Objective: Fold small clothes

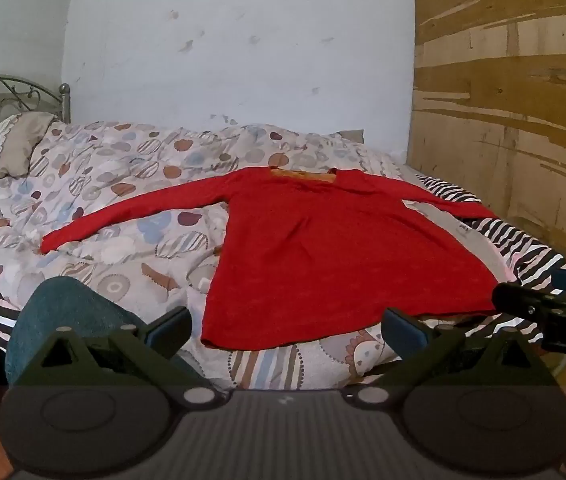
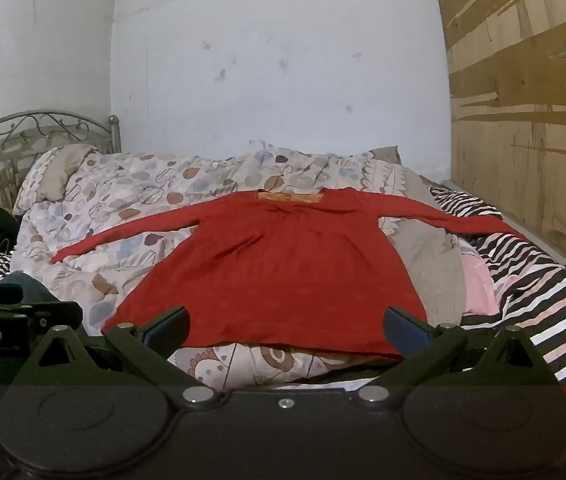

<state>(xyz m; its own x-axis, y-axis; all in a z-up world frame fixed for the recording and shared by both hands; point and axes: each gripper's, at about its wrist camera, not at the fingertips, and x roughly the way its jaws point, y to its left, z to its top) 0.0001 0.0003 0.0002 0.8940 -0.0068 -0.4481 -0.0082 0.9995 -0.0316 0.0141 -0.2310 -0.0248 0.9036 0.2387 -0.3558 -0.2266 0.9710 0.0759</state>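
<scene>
Both the left gripper (image 1: 285, 330) and right gripper (image 2: 285, 326) gape empty before the flat red long-sleeved knit top (image 1: 323, 248). Its hem lies on the lumpy patterned quilt (image 1: 123, 184), so a pinch may snag bedding too.

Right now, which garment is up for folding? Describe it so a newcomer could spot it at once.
Start at the bed against the white wall, covered by a patterned quilt. Spread flat across it lies the red long-sleeved top, sleeves stretched out to both sides. It is the only red piece; the grey garment and pink cloth beside it are crumpled.
</scene>
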